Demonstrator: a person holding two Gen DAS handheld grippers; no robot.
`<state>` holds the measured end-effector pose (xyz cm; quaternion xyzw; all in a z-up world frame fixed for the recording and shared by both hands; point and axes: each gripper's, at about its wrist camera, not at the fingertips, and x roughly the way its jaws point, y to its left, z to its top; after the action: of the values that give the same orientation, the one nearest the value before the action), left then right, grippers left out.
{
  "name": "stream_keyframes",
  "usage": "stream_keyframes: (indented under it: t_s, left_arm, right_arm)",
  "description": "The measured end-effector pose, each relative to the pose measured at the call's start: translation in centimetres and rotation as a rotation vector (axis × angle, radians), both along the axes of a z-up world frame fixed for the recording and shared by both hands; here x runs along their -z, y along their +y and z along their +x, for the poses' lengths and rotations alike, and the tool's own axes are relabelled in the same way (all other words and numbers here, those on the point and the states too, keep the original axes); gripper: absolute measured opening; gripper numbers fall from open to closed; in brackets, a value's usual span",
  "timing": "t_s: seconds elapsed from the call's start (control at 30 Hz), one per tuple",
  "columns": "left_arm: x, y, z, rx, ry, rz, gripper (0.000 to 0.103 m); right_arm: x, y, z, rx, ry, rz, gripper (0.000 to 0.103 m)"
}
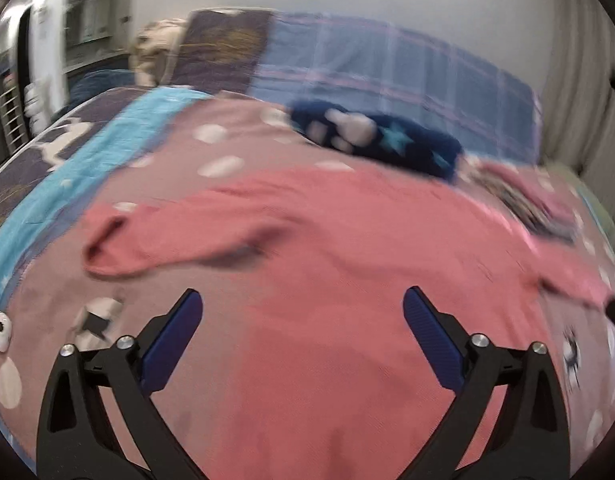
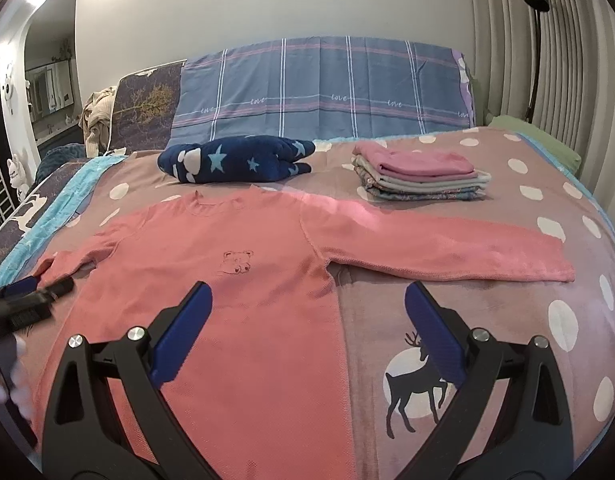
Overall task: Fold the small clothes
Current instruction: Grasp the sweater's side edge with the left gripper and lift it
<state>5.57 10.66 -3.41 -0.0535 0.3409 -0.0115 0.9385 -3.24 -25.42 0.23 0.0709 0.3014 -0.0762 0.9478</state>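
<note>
On the mauve polka-dot bedspread (image 2: 507, 312) a salmon-pink long-sleeved knit top (image 2: 243, 288) lies flat, light and limp, best pinched at a cuff or hem, while the left gripper (image 1: 303, 304) and right gripper (image 2: 307, 300) hover wide open, empty.

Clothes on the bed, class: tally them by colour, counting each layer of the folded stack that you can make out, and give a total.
Coral-pink: 1, the long-sleeved bear top
Navy with stars: 1, the bundled garment
Pink: 1, top of the folded stack
Grey: 1, mid-stack
Patterned: 1, stack bottom
Total: 5
</note>
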Motion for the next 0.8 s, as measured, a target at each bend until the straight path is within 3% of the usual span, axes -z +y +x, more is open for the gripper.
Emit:
stream_keyframes:
  t_s: [0.07,0.17,0.23,0.3,0.37,0.53,0.6,0.63,0.67,0.73,0.8]
  left_arm:
    - [0.0,3.9,1.2,-0.109,-0.015,0.039,0.094]
    - [0.6,10.4,3.4,-0.239,0.004,0.005,0.091]
    - [1.5,14.0,5.2,-0.315,0.046,0.001,0.085]
    - [2.9,16.7,7.2,-0.378,0.105,0.052,0.082]
    - [5.0,19.1,9.4,-0.408,0.189,0.085,0.077]
    - [8.6,21.5,11.6,-0.402,0.298,0.029,0.074]
    - [9.0,21.5,12.3,-0.407,0.29,0.049,0.064]
    - [8.9,21.4,12.5,-0.4,0.282,0.047,0.044]
    - [8.6,21.4,12.8,-0.384,0.27,0.028,0.01]
    - [7.5,21.3,13.3,-0.376,0.235,-0.013,0.006]
    - [5.0,20.0,13.3,-0.337,0.15,-0.037,0.005]
  right_arm:
    - [0.2,-0.4,0.1,0.004,0.004,0.001,0.095]
    - [0.6,-0.9,0.5,-0.008,0.015,0.017,0.088]
    - [0.9,-1.2,0.7,-0.014,0.026,0.032,0.085]
    - [1.1,-1.2,1.1,-0.017,0.037,0.028,0.085]
    - [1.2,-1.1,1.6,-0.023,0.044,0.015,0.085]
    - [0.7,-0.5,3.2,-0.06,0.054,-0.016,0.085]
    - [0.7,-0.3,4.2,-0.075,0.064,-0.031,0.085]
    - [0.7,-0.2,4.7,-0.081,0.071,-0.032,0.085]
    - [0.8,-0.2,5.4,-0.091,0.08,-0.027,0.085]
    - [0.9,0.1,6.3,-0.108,0.095,-0.013,0.085]
    - [0.9,0.3,7.0,-0.128,0.104,0.001,0.085]
